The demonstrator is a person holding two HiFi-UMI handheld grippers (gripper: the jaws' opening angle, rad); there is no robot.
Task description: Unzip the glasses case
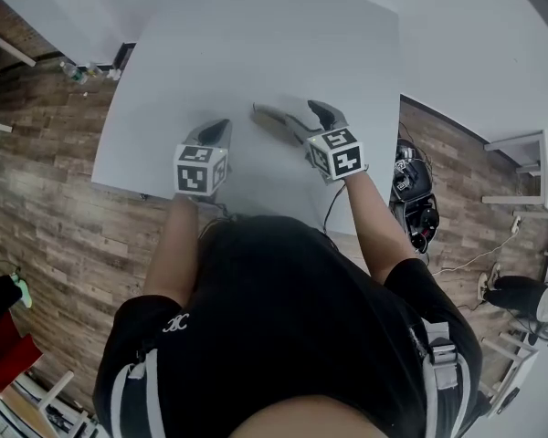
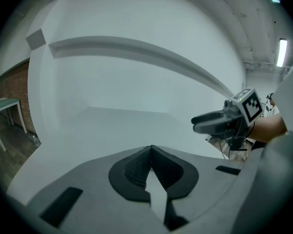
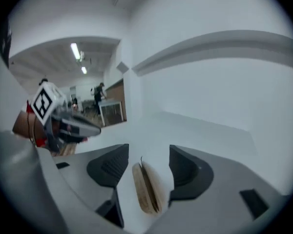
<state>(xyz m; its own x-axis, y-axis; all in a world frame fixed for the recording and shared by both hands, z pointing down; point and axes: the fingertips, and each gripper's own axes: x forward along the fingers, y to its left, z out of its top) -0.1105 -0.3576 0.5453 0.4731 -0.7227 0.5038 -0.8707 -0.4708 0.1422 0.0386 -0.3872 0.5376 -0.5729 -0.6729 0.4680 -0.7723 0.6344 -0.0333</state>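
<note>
While its two jaws stand apart, the right tool [image 3: 148, 152] straddles the one glasses case [image 3: 146, 189]. This is a slim tan shell lying on the white worktop [image 3: 210, 126], with a dark seam along its upper side. A gap shows on each side of the case, so it is not grasped. From the head view, this right tool [image 1: 312, 115] points away from the person at a slant. The glasses case [image 1: 272, 119] reaches out past its tips, and the right forearm [image 1: 370, 217] is bare and stretched forward behind its marker cube [image 1: 338, 153]. Left of the case, apart from it, the left tool [image 2: 151, 152] is clenched, pads meeting at the tip with nothing between them. In the head view the left tool [image 1: 210, 135] hangs over the near part of the worktop [image 1: 256, 44] on the extended left forearm [image 1: 178, 235]. Two tools, two marker cubes and one case are in view. Each tool's camera catches the other tool to the side.
</note>
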